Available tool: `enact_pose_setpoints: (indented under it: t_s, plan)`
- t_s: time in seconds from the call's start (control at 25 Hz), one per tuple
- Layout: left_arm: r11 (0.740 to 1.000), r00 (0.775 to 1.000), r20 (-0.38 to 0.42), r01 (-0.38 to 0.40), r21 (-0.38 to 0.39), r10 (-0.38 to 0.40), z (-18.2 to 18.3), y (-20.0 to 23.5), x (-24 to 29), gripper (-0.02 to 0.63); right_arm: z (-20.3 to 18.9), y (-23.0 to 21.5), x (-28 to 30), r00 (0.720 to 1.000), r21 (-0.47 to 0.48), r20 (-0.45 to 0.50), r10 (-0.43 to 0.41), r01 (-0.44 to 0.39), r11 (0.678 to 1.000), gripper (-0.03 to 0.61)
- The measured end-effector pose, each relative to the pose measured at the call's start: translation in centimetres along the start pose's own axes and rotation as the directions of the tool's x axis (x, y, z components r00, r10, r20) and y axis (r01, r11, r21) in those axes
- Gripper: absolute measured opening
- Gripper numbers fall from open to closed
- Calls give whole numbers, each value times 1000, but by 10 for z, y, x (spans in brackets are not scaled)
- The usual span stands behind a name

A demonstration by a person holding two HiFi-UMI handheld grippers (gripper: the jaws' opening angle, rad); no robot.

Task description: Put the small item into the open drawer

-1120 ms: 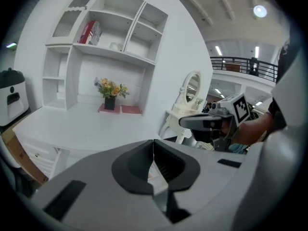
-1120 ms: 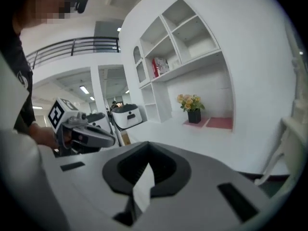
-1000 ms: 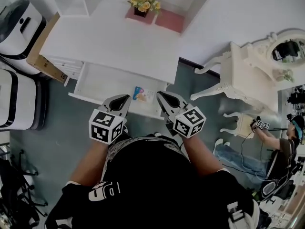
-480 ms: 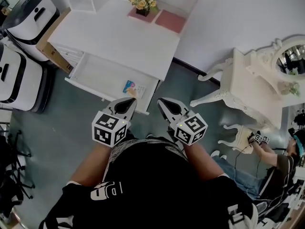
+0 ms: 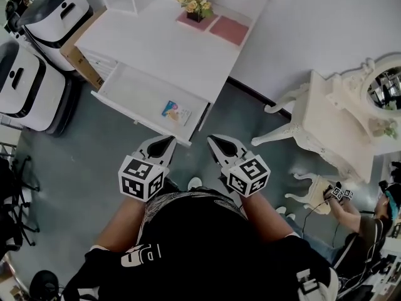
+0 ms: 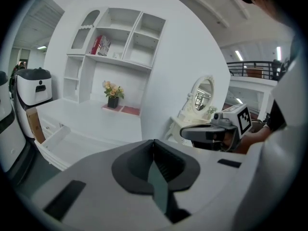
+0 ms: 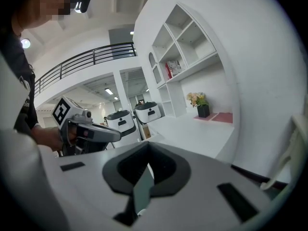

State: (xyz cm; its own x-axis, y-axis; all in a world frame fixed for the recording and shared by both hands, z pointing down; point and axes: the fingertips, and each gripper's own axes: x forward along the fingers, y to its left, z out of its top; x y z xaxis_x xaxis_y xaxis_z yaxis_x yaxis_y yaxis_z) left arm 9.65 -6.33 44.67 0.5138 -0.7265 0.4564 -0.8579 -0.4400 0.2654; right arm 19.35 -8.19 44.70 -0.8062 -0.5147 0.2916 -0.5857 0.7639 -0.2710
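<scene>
Already the small colourful item [image 5: 176, 112] lies in the open drawer [image 5: 131, 93] of the desk [image 5: 169, 42]; left hand-held gripper [image 5: 161, 144] and right hand-held gripper [image 5: 218, 144] (both closed, empty) hover nearby.

You wear a black top [image 5: 200, 237] with white sleeve print; your grey left gripper [image 5: 164, 144] and right gripper [image 5: 216, 144] carry black-and-white marker cubes [image 5: 141, 179].

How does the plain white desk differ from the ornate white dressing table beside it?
The plain white desk has straight edges; the ornate white dressing table has curved, carved legs. The desk carries a pot of flowers and two pink mats; the dressing table carries an oval mirror. The desk's drawer stands pulled out; the dressing table shows none open. Both are white.
</scene>
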Motion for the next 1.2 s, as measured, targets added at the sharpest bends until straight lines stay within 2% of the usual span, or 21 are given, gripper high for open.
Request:
enact_pose_setpoints:
  t_s: [0.2,0.32,0.68,1.2]
  plan:
    - [998,1000,-18,-22,52,23,2,9,-3,15,7,6,6,1000,23,3,12,-12,1000,8]
    - [997,1000,-27,-1,80,3,9,11,-3,15,14,10,12,1000,25,-8,7,-6,1000,8]
    - [994,998,-30,54,99,-51,16,29,-18,15,20,17,28,997,2,-2,-73,73,997,8]
    - [991,997,-38,64,120,-60,20,46,-32,15,18,35,34,995,13,-2,-101,101,995,7]
